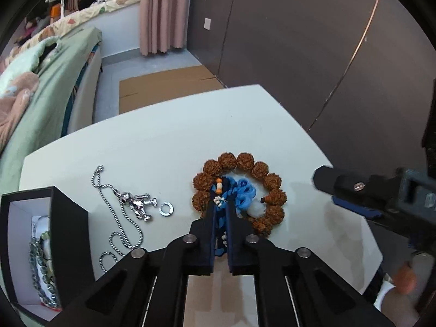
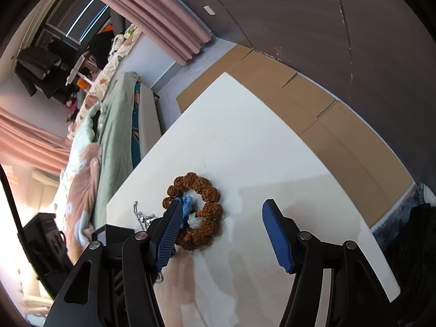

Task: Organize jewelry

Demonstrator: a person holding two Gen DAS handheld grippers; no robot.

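**Left hand-held gripper pinched on the bracelet's tassel**

The left hand-held gripper (image 1: 220, 212) is closed almost fully, its jaws nipping the blue tassel cord (image 1: 221, 218) that runs from the bracelet (image 1: 239, 190). The bracelet, a ring of rough brown beads with a blue knot and a white bead inside, lies flat on the white tabletop (image 1: 163, 141). Left of it lie a silver chain (image 1: 120, 218) with a figure pendant and, just beside that, a small silver ring (image 1: 166, 208). At the tabletop's left edge stands an open black box (image 1: 41, 245) with green beads in it.

The right hand-held gripper (image 2: 223, 234) hangs over the tabletop near the bracelet, jaws wide apart and holding nothing.
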